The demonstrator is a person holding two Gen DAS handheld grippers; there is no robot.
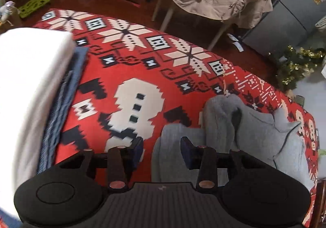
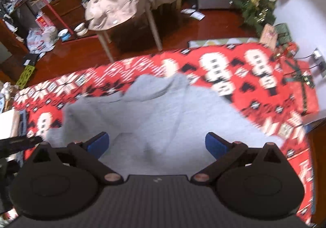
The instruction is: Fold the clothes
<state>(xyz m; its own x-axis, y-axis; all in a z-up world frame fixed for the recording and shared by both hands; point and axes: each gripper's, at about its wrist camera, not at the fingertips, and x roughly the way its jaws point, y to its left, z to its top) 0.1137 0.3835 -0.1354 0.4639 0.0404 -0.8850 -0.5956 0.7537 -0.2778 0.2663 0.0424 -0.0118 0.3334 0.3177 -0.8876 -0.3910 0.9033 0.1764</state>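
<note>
the grey sweatshirt (image 2: 163, 118) is spread crumpled on the red patterned table (image 2: 254, 89) directly beneath the released right tongs (image 2: 157, 143), while the part-open, empty left tongs (image 1: 162, 149) are held at its left edge.

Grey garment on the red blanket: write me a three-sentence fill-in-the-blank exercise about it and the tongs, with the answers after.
1. The grey garment lies crumpled on a patterned blanket whose main colour is ____.
2. The right tongs stand wide ____ above the grey cloth, holding nothing.
3. In the left wrist view, the folded stack at the left has a ____ piece on top of blue ones, beside the left tongs.

Answers: red; open; white
</note>
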